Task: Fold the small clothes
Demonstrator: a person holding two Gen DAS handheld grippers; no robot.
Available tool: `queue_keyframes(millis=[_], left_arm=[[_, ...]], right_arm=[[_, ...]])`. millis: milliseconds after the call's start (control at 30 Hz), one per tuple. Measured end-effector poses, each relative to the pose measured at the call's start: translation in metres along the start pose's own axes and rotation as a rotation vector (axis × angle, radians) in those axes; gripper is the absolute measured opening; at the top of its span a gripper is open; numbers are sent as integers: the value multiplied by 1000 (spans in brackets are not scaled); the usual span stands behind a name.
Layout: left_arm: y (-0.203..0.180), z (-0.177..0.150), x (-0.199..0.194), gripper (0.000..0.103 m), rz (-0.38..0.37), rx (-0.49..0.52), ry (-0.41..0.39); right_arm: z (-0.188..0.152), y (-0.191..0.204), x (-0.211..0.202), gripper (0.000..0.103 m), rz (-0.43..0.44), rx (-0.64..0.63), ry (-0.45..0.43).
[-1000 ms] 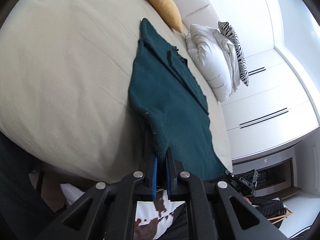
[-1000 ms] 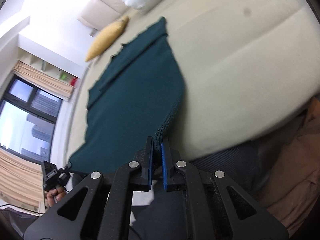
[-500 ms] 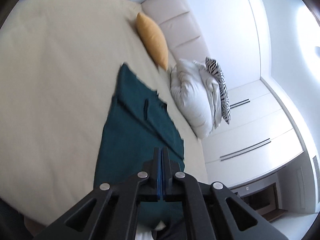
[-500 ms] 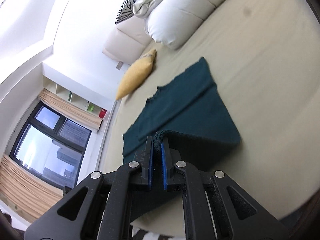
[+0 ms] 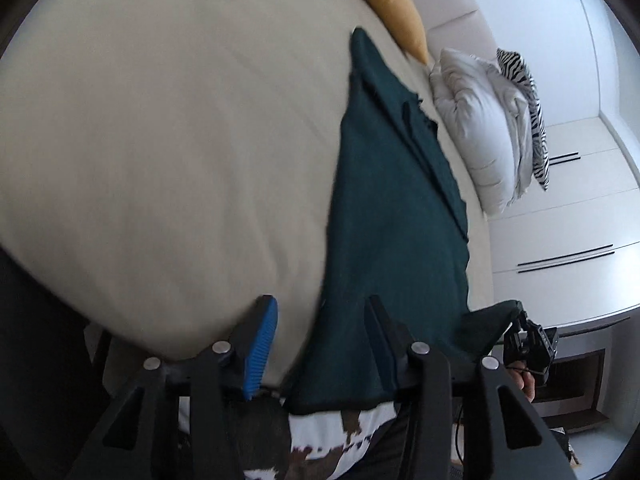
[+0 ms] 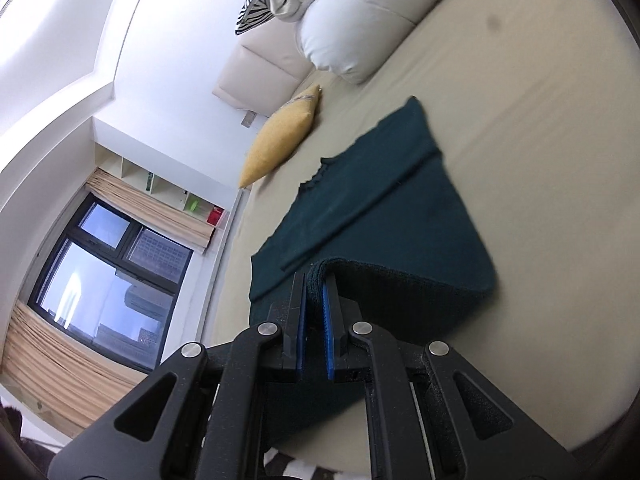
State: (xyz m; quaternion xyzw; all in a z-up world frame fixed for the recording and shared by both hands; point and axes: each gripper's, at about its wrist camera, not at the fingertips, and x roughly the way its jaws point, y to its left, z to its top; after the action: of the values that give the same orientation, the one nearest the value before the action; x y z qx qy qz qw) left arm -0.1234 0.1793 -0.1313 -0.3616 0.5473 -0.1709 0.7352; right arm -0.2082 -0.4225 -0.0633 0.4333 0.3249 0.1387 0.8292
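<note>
A dark teal knitted garment [image 5: 392, 216] lies lengthwise on the beige bed [image 5: 160, 140], its near end hanging over the bed's edge. My left gripper [image 5: 320, 312] is open, its jaws wide apart astride the garment's near left edge, holding nothing. My right gripper [image 6: 315, 288] is shut on the garment's near hem [image 6: 400, 280] and holds it lifted and folded back over the rest of the cloth. The right gripper also shows in the left wrist view [image 5: 528, 340], at the garment's lower right corner.
A yellow cushion [image 5: 396, 8], a white duvet [image 5: 480, 120] and a zebra-striped pillow [image 5: 528, 96] lie at the head of the bed. White wardrobes [image 5: 560, 220] stand to the right. A window [image 6: 100, 268] with curtains is left of the bed.
My left gripper has opened and let go of the garment's corner, and has pulled back toward the bed's edge. My right gripper still holds its hem, lifted over the cloth.
</note>
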Motion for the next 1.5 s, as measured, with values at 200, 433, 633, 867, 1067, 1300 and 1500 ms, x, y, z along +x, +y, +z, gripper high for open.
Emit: queue_keyframes(millis=[200, 433, 633, 867, 1067, 1300, 1500], left_arm=[[14, -32, 7, 50, 1, -47, 90], [36, -37, 18, 51, -103, -145, 128], [43, -38, 16, 29, -163, -188, 116], [31, -41, 9, 7, -169, -130, 100], [14, -41, -6, 6, -164, -55, 80], [-6, -20, -29, 6, -249, -38, -3], [-42, 29, -43, 6, -329, -9, -103]], right_arm=[[-26, -33, -46, 6, -38, 40, -13], [-36, -44, -50, 6, -61, 38, 5], [-40, -42, -51, 6, -73, 35, 11], [-41, -39, -45, 6, -84, 26, 16], [-42, -38, -45, 6, -88, 23, 12], [-38, -36, -50, 6, -91, 15, -6], [-16, -30, -54, 6, -83, 16, -68]])
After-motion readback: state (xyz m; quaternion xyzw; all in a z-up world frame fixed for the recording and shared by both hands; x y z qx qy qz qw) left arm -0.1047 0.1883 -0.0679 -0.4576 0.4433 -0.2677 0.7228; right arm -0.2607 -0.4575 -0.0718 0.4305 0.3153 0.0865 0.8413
